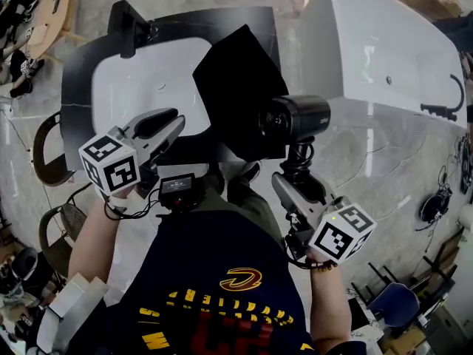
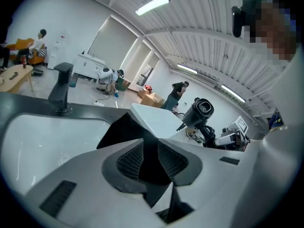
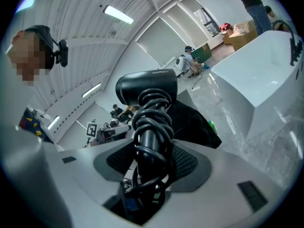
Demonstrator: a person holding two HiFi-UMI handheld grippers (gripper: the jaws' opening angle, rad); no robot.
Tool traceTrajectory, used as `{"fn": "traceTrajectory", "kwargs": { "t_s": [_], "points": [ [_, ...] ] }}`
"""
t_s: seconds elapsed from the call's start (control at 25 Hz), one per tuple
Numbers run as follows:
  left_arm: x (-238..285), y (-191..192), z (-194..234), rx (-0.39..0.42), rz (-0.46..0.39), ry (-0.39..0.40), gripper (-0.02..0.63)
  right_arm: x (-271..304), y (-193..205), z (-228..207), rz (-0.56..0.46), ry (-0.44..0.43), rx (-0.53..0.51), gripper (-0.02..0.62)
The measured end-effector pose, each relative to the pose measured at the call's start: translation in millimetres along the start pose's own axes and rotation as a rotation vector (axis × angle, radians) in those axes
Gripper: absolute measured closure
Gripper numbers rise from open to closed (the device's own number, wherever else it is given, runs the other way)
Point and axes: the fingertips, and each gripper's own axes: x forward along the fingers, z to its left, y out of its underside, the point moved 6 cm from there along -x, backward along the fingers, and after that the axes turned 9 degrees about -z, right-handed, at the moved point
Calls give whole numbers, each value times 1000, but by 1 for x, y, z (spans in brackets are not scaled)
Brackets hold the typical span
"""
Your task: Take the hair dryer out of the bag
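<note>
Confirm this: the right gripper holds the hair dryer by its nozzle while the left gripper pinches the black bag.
Not by the nozzle. The right gripper clamps the hair dryer by its cord-wrapped handle, as the right gripper view shows. The left gripper does pinch the black bag.

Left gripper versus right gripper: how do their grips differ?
The left gripper pinches the black bag; the right gripper clamps the hair dryer by its cord-wrapped handle. The left gripper's fingers sit nearly together on fabric; the right gripper's stand wider round the handle. Both are shut on something.
</note>
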Motion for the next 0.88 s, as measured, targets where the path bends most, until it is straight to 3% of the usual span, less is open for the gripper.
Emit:
{"fn": "traceTrajectory", "kwargs": {
  "t_s": [0.12, 0.28, 0.56, 0.88],
  "points": [
    [-21, -17, 1, -33, -82, -24, 514, 4, -5, 13, -6, -43, -1, 365],
    [-32, -41, -5, -15, -153, -6, 515, 14, -16, 28, -33, -87, -32, 365],
    [-38, -57, -25, 89, -177, 48, 514, 24, -22, 39, -74, -138, -38, 365],
    [-47, -69, -38, 109, -198, 93, 515, 29, -22, 41, -84, -143, -33, 365]
  ]
}}
